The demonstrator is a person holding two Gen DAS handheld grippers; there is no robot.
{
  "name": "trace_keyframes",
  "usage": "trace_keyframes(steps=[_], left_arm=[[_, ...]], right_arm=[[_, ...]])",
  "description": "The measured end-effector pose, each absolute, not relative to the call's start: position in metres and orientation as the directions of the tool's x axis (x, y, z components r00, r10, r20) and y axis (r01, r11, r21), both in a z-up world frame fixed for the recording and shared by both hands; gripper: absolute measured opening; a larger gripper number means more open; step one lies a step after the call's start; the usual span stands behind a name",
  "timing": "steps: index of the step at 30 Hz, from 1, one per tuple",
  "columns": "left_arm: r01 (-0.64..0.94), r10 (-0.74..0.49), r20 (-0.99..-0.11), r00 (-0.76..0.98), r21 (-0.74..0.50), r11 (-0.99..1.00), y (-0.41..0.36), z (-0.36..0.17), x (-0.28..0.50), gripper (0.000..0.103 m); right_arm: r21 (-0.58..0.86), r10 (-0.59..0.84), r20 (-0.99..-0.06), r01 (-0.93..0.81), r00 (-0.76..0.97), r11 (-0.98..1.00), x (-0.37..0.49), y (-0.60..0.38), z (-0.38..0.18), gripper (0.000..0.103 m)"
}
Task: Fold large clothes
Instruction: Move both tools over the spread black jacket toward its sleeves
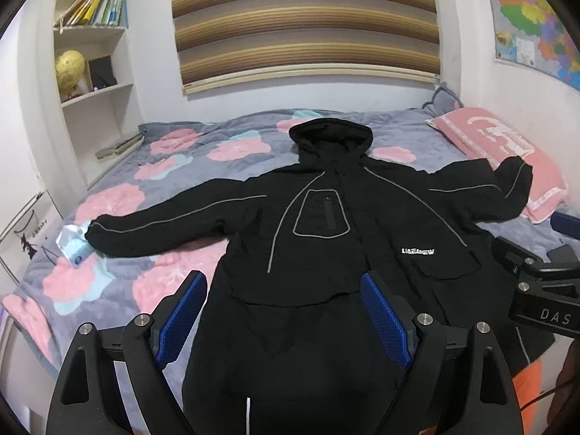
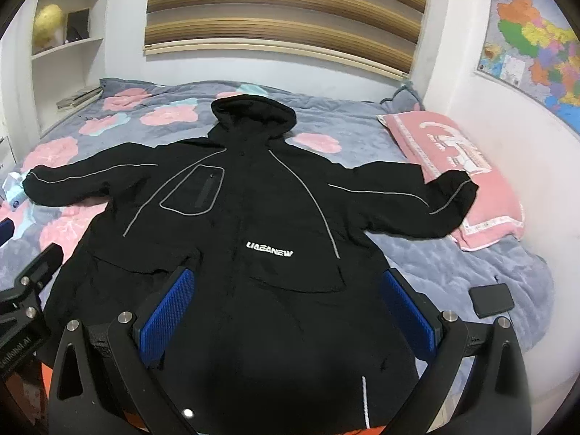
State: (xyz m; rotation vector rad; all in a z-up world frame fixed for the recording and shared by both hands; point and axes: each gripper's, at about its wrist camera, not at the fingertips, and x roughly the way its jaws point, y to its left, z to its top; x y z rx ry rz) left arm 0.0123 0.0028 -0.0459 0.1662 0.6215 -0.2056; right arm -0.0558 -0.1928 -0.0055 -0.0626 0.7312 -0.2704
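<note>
The black jacket [image 2: 253,217] looks soft, bulky and slippery, so pinch its sleeve cuffs at three and nine o'clock; both grippers' jaws stand apart, empty.

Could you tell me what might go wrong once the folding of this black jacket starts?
1. The jacket's right sleeve cuff lies on the pink pillow; pulling it in may drag the pillow.
2. The left cuff touches a pale blue packet, which could get swept along.
3. A small black case lies beside the hem and might get caught under a fold.
</note>
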Motion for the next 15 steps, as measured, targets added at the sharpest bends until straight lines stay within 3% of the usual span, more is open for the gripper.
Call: trace_keyframes(steps=[15], left_arm=[[0.209,-0.124,-0.681,0.722,0.043,0.977,-0.005,-0.077,0.054,0.087]], right_arm=[[-0.065,-0.208,-0.682,0.226,0.701,0.972,-0.019,-0.21,-0.029,0.103]])
